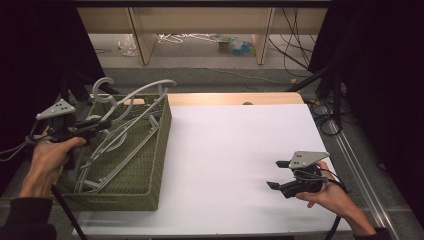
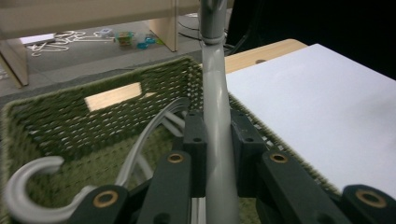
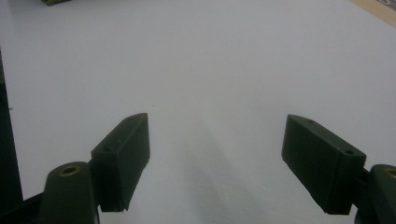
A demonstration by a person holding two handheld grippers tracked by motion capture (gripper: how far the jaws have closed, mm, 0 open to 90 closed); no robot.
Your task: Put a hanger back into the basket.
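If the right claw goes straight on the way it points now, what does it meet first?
Probably nothing soon: the open right claw points left across the bare white table top. Far ahead stands the green woven basket, likely first, though depth is unclear.

Grey plastic hanger [image 2: 215, 116] (hook uppermost), tilted above the green basket [image 1: 157, 150]

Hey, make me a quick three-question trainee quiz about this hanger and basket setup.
1. True or false: the left tongs are shut on a grey hanger.
2. What holds the other hangers? A) the green woven basket B) a cardboard box C) a metal tray
3. In what state are the right tongs, and over what?

Key: 1 true; 2 A; 3 open, holding nothing, over the white table.
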